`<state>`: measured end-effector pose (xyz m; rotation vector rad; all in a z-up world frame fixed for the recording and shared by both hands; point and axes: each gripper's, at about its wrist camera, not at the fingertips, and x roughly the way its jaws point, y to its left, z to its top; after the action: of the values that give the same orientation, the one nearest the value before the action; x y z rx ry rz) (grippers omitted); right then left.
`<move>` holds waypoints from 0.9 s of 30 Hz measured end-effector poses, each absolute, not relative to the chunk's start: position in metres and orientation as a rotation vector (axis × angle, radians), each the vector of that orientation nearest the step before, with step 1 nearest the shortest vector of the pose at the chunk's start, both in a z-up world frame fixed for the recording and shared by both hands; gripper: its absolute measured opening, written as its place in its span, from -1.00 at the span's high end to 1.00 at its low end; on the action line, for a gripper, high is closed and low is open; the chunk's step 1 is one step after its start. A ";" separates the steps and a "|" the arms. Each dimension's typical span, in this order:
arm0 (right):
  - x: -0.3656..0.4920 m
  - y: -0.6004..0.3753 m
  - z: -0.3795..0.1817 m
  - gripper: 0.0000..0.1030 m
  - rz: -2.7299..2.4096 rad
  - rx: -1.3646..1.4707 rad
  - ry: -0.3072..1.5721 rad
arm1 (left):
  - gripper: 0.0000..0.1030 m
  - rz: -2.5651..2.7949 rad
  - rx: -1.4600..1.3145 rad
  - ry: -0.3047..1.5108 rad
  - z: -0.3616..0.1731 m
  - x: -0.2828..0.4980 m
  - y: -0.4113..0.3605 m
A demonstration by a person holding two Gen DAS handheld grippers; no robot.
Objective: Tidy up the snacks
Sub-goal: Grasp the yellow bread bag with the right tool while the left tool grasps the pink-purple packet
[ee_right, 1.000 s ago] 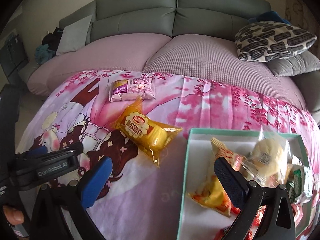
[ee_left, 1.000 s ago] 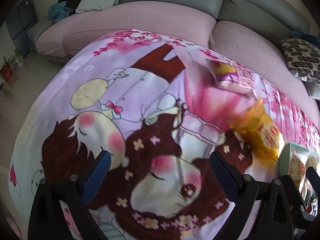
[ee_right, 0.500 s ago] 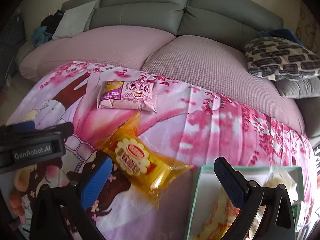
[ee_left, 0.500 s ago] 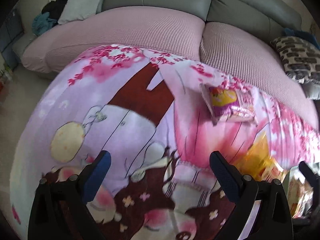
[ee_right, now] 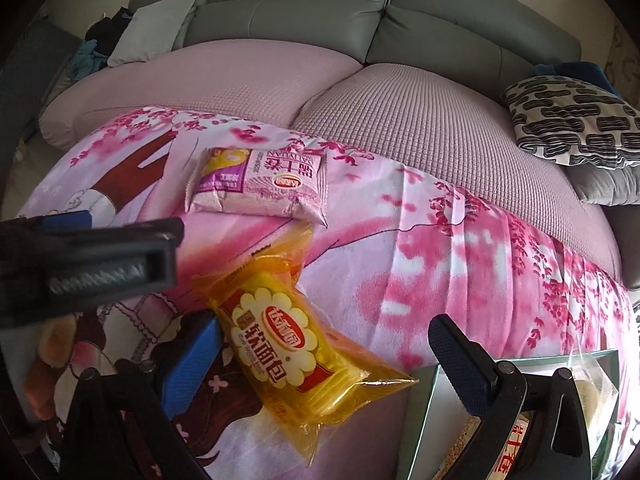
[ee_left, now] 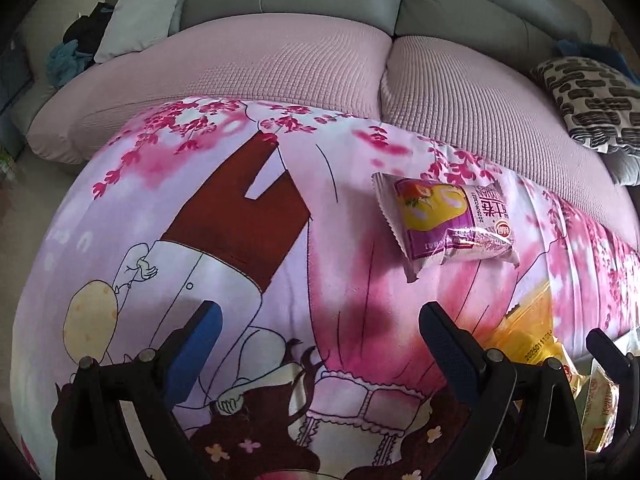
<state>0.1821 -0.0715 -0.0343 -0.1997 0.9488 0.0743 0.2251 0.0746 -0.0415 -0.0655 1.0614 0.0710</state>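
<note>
A yellow bread packet (ee_right: pixel 288 340) lies on the cartoon-print blanket (ee_right: pixel 460 280); my right gripper (ee_right: pixel 324 336) is open with its fingers on either side of it, just above. A pink-and-purple snack packet (ee_right: pixel 260 184) lies farther back; it also shows in the left wrist view (ee_left: pixel 448 220). My left gripper (ee_left: pixel 320 328) is open and empty over the blanket, the pink packet ahead to its right. The yellow packet (ee_left: pixel 528 336) peeks out behind its right finger. A green-rimmed box (ee_right: pixel 424 416) with snacks sits at the lower right.
A grey sofa with pink seat covers (ee_right: pixel 280 80) runs behind the blanket. A black-and-white patterned cushion (ee_right: pixel 576 120) lies at the right, a grey pillow (ee_right: pixel 152 32) and clothes at the far left. The left gripper's body (ee_right: pixel 88 260) crosses the right view's left side.
Both grippers have moved forward over the blanket toward the sofa. The right gripper now straddles the yellow packet, and the box has slid to the lower right of its view.
</note>
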 end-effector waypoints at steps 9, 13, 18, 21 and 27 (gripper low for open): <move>0.184 -0.086 -0.032 -0.86 0.059 -0.143 0.933 | -0.92 0.060 -0.092 1.034 -0.034 0.219 0.077; 0.185 -0.092 -0.030 -0.76 0.058 -0.110 0.926 | -0.92 0.074 -0.083 1.036 -0.035 0.219 0.076; 0.183 -0.089 -0.029 -0.53 0.089 -0.104 0.924 | -0.92 0.075 -0.073 1.032 -0.035 0.219 0.074; 0.183 -0.088 -0.030 -0.41 0.108 -0.088 0.933 | -0.92 0.072 -0.070 1.032 -0.035 0.219 0.073; 0.184 -0.087 -0.034 -0.05 0.123 -0.080 0.946 | -0.92 0.073 -0.070 1.031 -0.034 0.218 0.073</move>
<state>0.1839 -0.0869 -0.0335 -0.0800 0.9464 0.1235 0.2183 0.0734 -0.0338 -0.0698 1.0307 0.0726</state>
